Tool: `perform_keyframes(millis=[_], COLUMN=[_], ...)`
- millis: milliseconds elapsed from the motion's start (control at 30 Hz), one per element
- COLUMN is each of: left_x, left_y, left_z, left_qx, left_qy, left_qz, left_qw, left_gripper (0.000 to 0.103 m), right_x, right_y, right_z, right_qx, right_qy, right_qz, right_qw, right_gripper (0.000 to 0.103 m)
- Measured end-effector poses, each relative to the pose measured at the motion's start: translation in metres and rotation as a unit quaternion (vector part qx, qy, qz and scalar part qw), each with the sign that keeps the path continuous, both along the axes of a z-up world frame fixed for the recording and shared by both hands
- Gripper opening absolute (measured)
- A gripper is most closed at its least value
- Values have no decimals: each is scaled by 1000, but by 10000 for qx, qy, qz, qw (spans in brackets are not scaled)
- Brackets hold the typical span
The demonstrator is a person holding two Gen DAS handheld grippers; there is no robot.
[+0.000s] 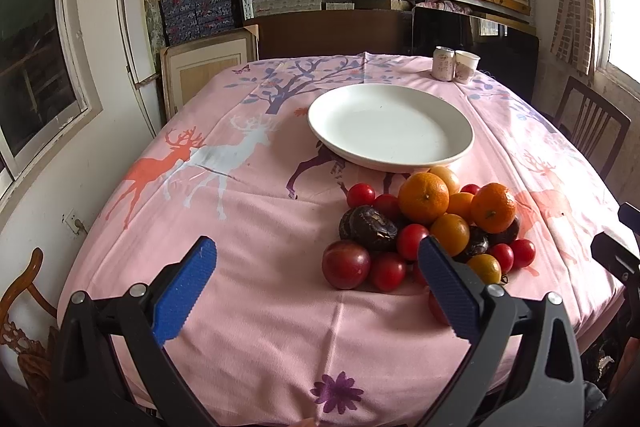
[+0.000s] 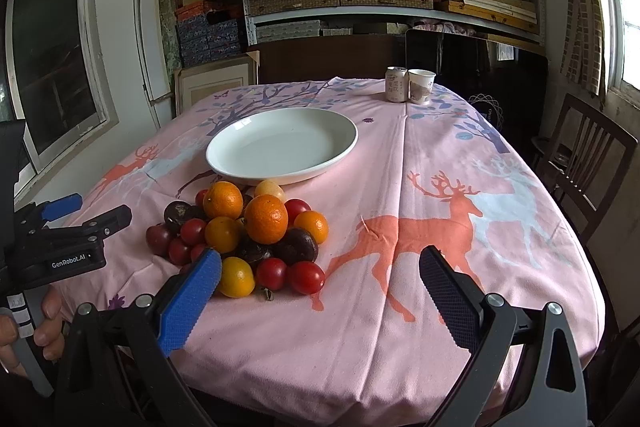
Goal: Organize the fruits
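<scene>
Two grippers are hovering over the near edge of the counter (image 2: 400, 339), both with jaws spread wide and nothing between them: the left gripper (image 1: 316, 259) is pointing at bare pink cloth just left of the fruit pile (image 1: 432, 227), and the right gripper (image 2: 320, 271) is aiming at cloth just right of the same pile. The fruit is sitting heaped on the counter, just near of an empty white plate (image 2: 332, 151) that it is almost touching. The two big oranges (image 1: 423, 197) are riding on top; they are looking firm and fairly heavy, with a dimpled skin that should grip well if taken across the widest part. The small red tomatoes (image 2: 306, 277) around the rim are looking smooth, slick and easily bruised, so a gentle squeeze across the middle would probably suit them. The dark wrinkled fruits (image 2: 296, 247) are propping up the heap from below, so pulling one early would likely be sending round pieces rolling toward the near edge. Open room is lying to the right of the pile and across the plate, which is giving a clear drop zone; a can (image 2: 397, 85) and a paper cup (image 2: 421, 87) are standing far off at the back, well apart from the work. A chair (image 2: 584, 155) is crowding the right side.
</scene>
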State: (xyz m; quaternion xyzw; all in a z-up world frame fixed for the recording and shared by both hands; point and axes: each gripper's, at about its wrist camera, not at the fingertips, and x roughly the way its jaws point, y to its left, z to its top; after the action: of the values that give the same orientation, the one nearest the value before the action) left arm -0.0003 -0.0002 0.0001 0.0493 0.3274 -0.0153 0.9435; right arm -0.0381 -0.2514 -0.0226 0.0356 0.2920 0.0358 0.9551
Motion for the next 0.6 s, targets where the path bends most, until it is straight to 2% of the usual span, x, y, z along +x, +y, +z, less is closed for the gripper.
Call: perform_keyframes(millis=[600], left_x=[1], left_y=[0], left_z=[0], left_qx=[-13], left_qy=[22], left_qz=[-1], left_qw=[10000], left_gripper=[99], right_x=[-2], right_y=[3], right_z=[-4], right_qx=[23], right_qy=[40], right_qz=[43], right_qw=[10000], right_gripper=[99])
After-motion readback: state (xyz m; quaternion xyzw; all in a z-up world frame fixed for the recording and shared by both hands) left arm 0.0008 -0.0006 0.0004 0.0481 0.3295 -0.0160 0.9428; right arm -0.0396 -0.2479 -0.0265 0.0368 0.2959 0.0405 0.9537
